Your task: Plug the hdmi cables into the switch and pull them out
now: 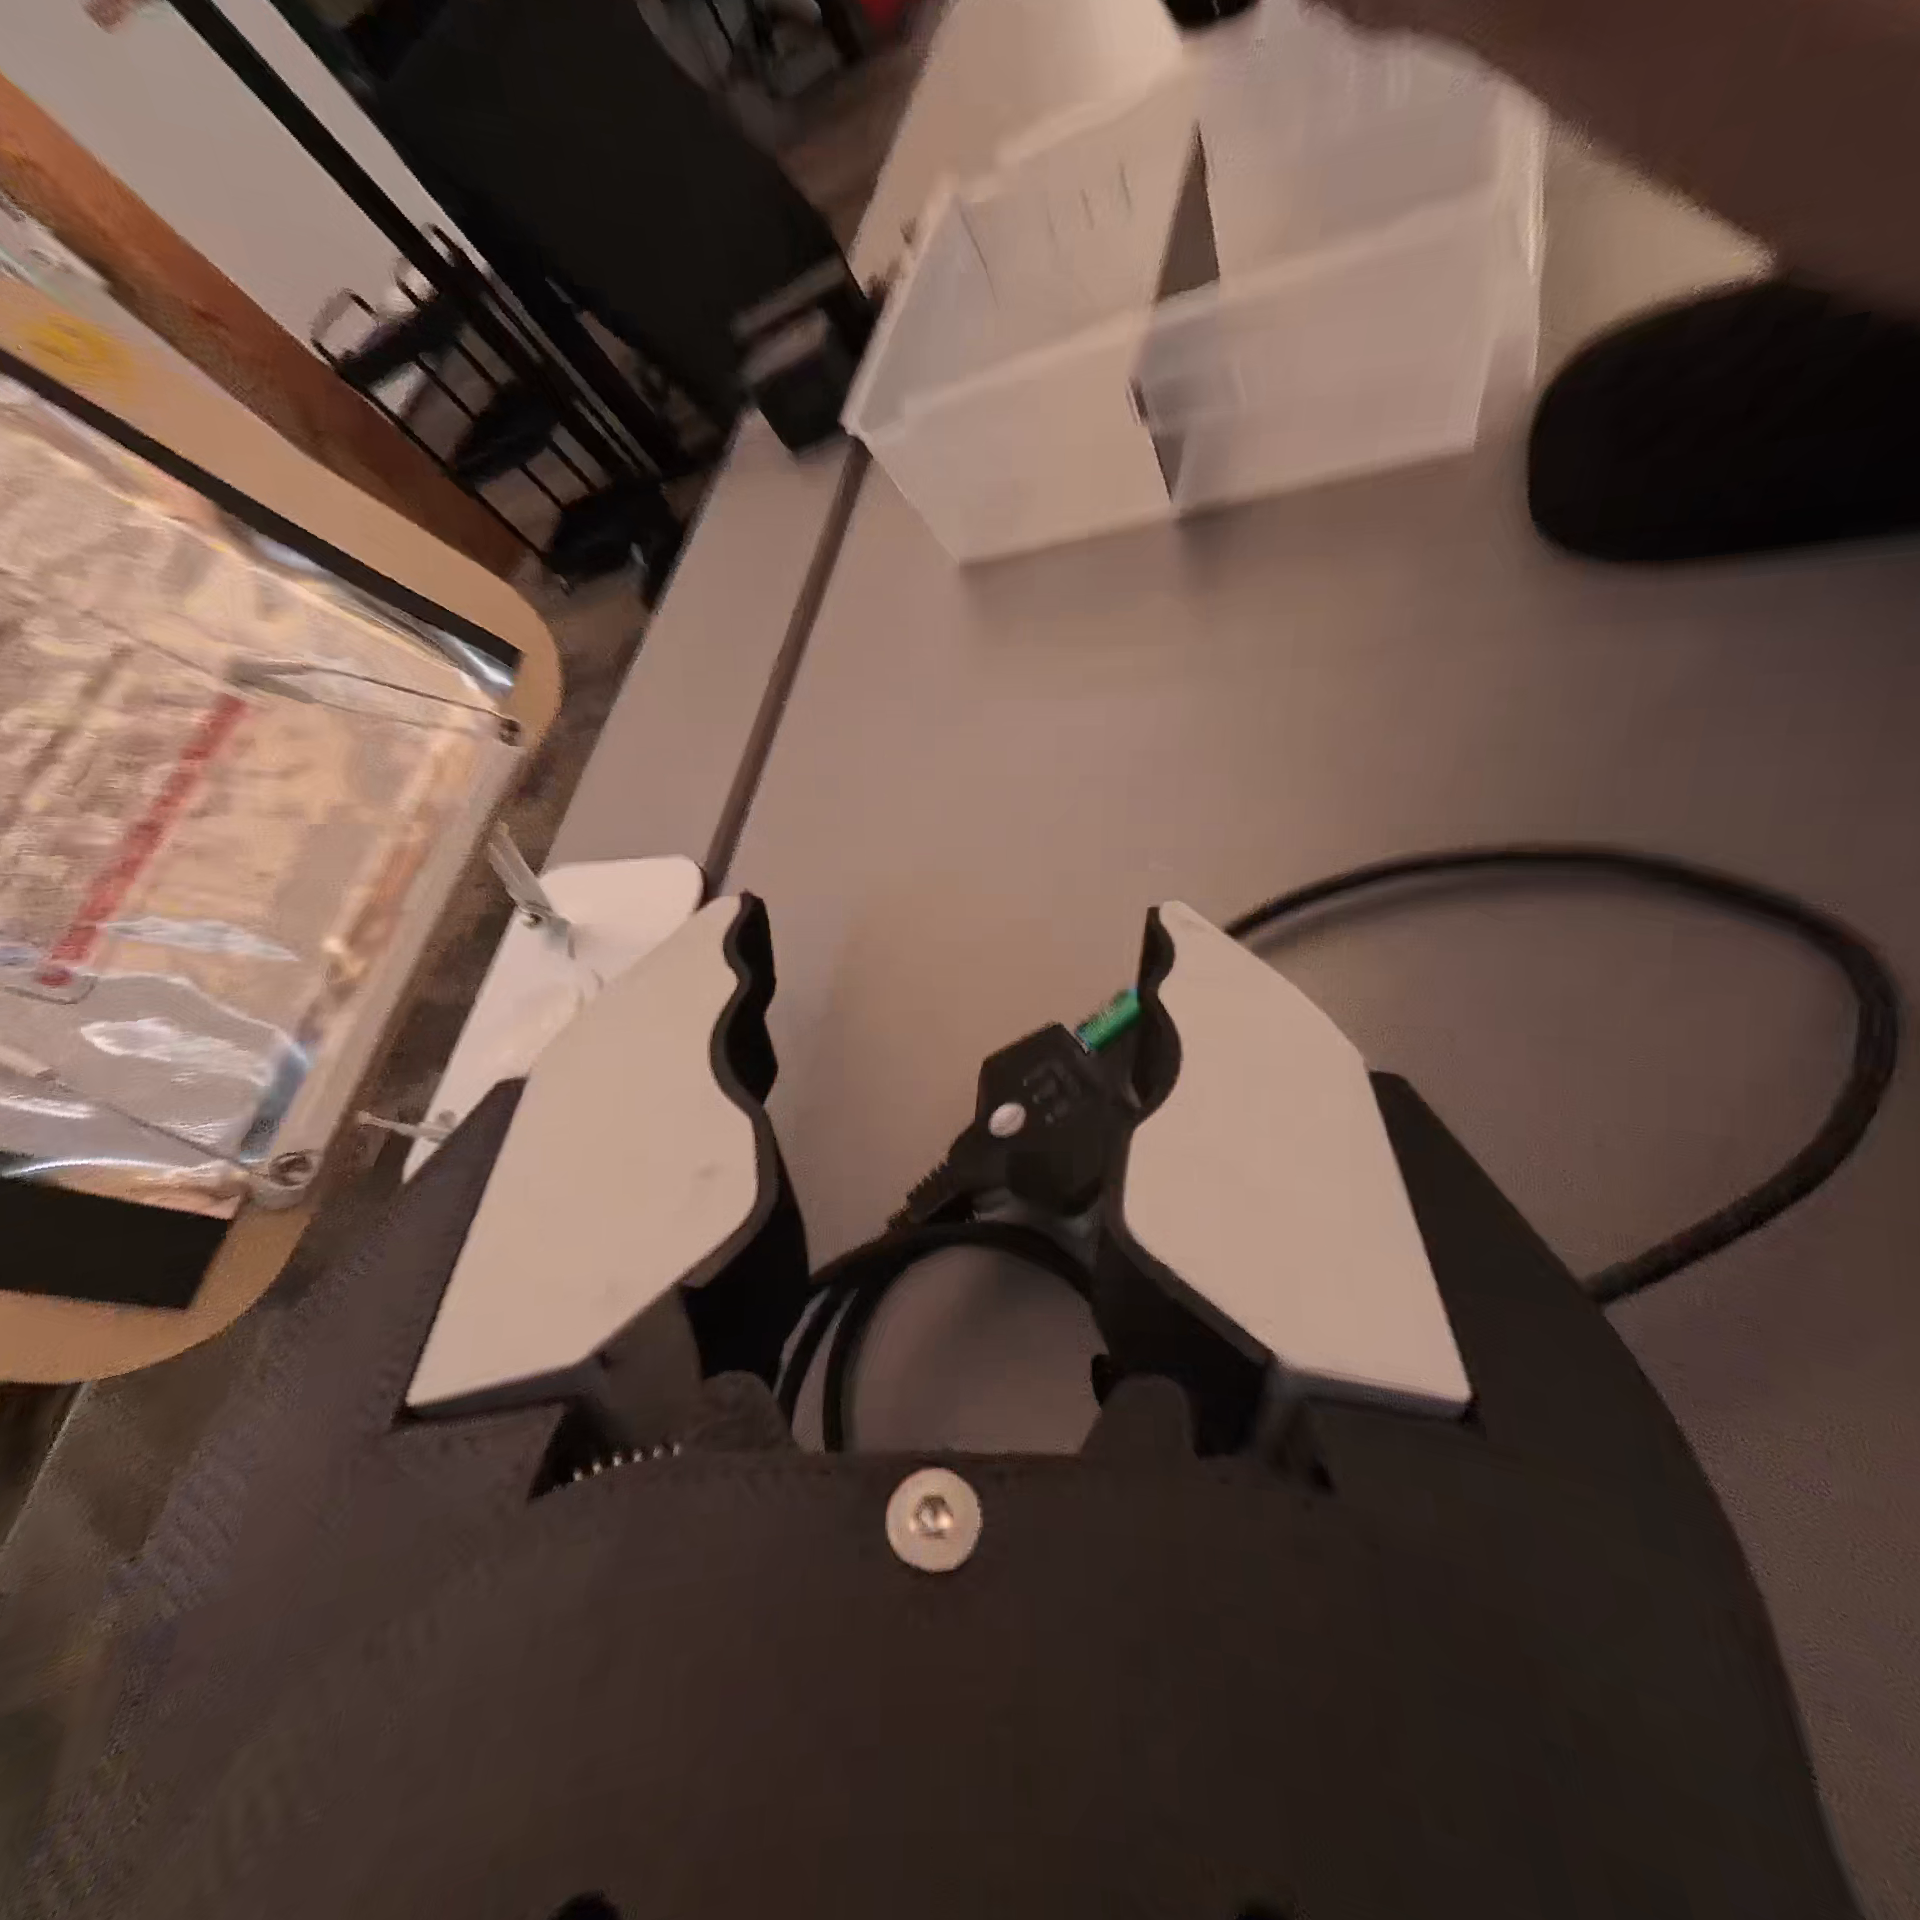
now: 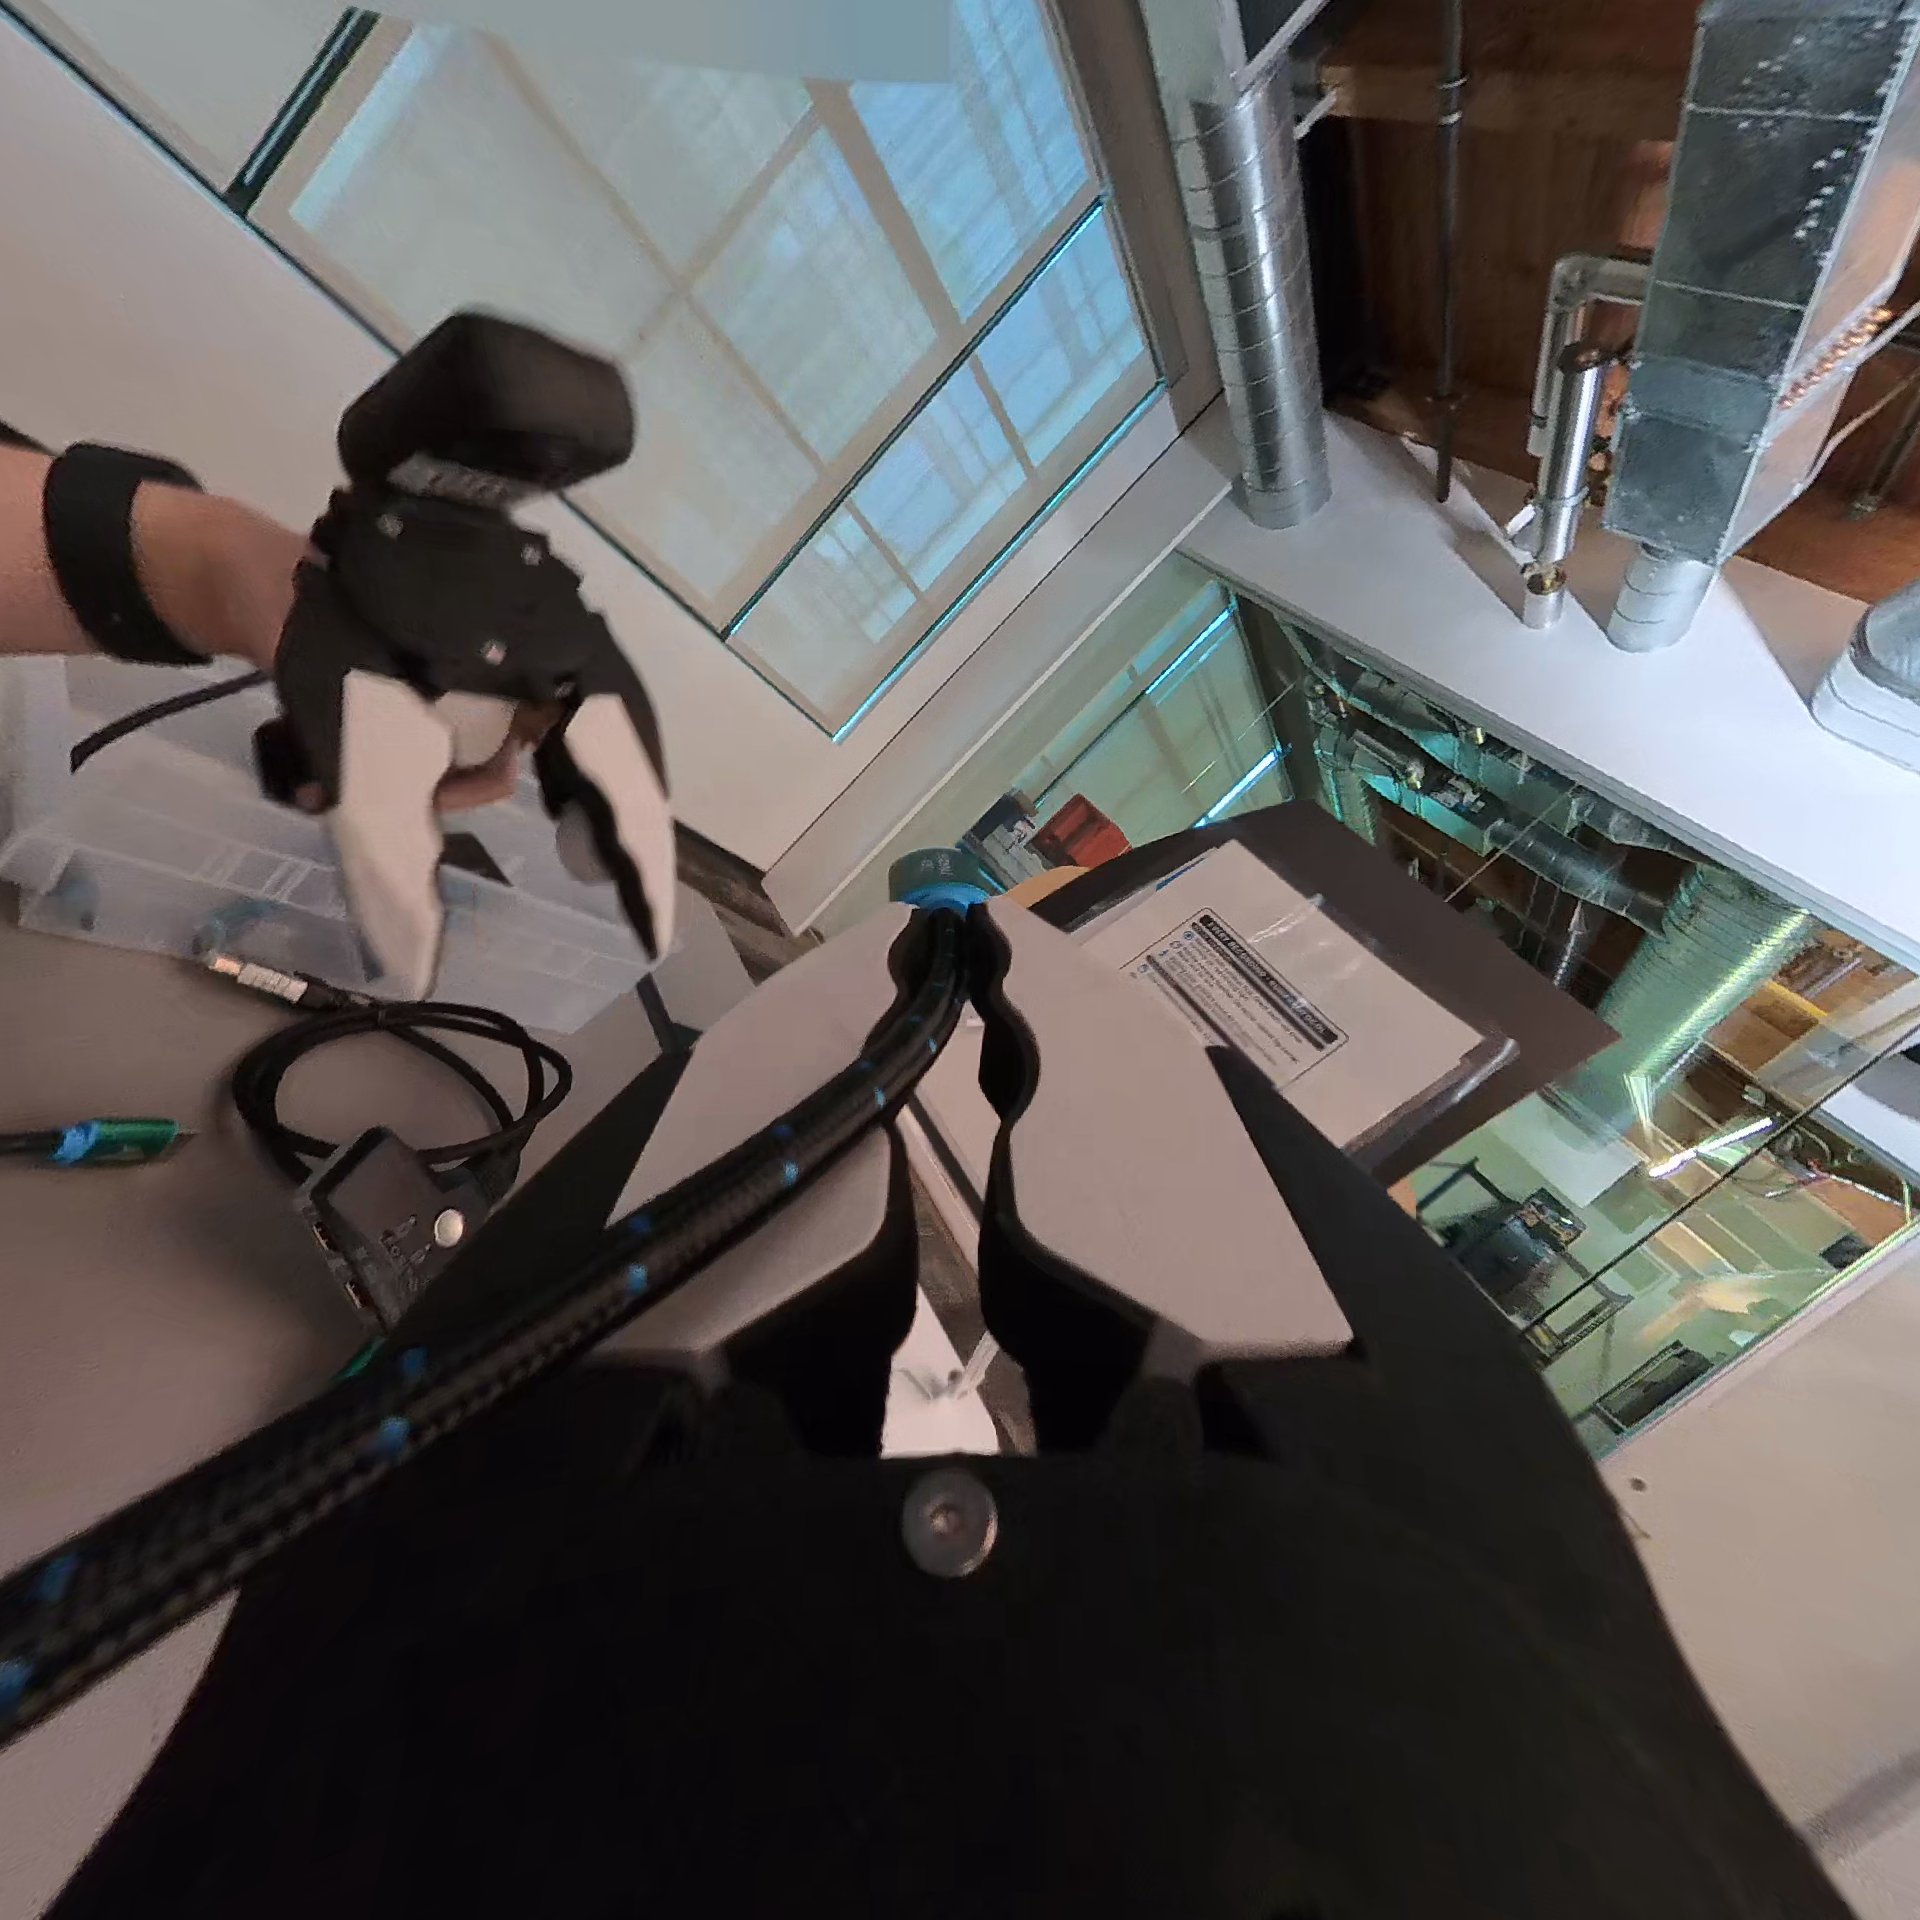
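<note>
Pinching the braided hdmi cable (image 2: 727, 1195), right gripper (image 2: 961, 914) points its connector upward.

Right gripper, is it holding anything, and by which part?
The right gripper is shut on the braided black-and-blue HDMI cable, pinched at the fingertips just behind its blue-collared plug end.

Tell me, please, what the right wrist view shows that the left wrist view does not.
Only the right wrist view shows the right gripper shut on a blue-flecked braided cable, and a green-tipped cable lying on the table.

Only the left wrist view shows a dark rounded object.

Both show the open left gripper, the black switch and clear plastic bins.
</note>
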